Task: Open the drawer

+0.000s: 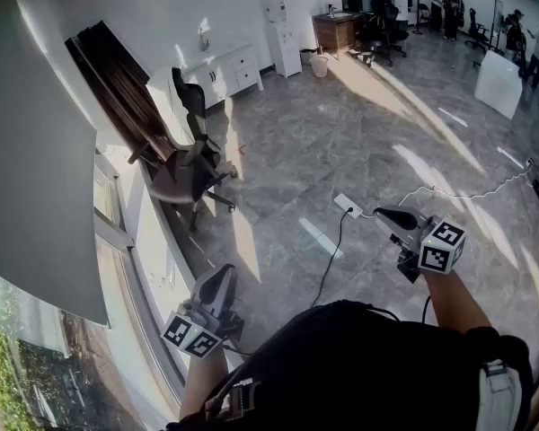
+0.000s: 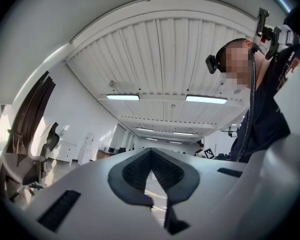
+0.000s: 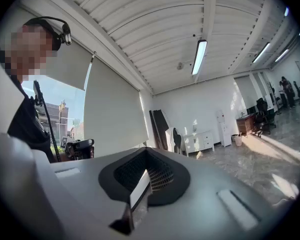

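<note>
A low white cabinet with drawers [image 1: 226, 72] stands against the far wall, across the room from me. It also shows small in the left gripper view, the cabinet [image 2: 65, 150], and in the right gripper view, the cabinet [image 3: 200, 141]. My left gripper [image 1: 217, 283] is held low by the window with its jaws together and nothing in them; its tips [image 2: 151, 150] meet. My right gripper [image 1: 391, 215] is held out level over the floor, likewise shut and empty, tips [image 3: 146, 150] touching. Both grippers are far from the cabinet.
A dark office chair [image 1: 193, 164] stands between me and the cabinet, beside dark boards [image 1: 117, 79] leaning on the wall. A power strip [image 1: 348, 206] with its cable lies on the grey floor. A roller blind [image 1: 36, 169] covers the window at left. People stand far back [image 1: 449, 12].
</note>
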Demonstrator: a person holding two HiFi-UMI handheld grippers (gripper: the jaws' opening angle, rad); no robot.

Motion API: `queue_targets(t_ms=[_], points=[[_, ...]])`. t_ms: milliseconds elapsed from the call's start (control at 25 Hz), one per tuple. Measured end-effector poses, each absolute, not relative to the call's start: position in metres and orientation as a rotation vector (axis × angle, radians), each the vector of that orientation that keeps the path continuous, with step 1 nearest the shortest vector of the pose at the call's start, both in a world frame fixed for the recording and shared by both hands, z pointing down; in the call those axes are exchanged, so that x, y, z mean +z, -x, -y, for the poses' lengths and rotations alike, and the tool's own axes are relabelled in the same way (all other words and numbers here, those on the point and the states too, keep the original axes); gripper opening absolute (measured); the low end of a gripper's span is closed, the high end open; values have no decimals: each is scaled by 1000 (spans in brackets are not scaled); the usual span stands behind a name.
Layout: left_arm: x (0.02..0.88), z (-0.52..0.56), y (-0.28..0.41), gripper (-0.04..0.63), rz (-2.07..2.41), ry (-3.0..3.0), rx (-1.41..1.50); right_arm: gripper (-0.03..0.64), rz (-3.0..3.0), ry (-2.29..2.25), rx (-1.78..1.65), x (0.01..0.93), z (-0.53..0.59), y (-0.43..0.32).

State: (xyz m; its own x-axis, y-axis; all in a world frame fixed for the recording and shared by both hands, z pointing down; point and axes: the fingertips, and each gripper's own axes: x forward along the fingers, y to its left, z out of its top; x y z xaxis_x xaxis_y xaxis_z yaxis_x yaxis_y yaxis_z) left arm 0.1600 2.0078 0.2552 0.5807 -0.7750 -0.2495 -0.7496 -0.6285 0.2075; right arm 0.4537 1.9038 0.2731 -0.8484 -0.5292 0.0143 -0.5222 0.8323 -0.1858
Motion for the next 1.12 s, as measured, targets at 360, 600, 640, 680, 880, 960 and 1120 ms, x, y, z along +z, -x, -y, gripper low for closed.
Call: queue_targets(t_ms=[360, 600, 640, 680, 880, 960, 1120], points=[[249, -2006, -159, 0, 1294, -2722, -501, -2, -2968, 859, -278, 266, -1904, -451], [250, -2002, -163, 0, 1274, -2728, -496, -2, -2964, 863, -296, 270, -1902, -454], [250, -2002, -163, 0, 1271, -2729, -494, -2, -2958, 860, -305, 270, -1902, -454], [251, -2002, -163, 0, 1269, -2730, -491, 0, -2947, 854, -321, 269, -1902, -454], [254, -2001, -178, 0, 1257, -2738, -480, 0, -2898, 837, -384, 276, -1900, -470], [250, -2002, -187, 0, 1256, -2738, -474, 0, -2897, 827, -390, 274, -1902, -479], [240, -2001, -208, 0, 1253, -2739, -469, 0, -2893, 797, -396, 266, -1903, -496]])
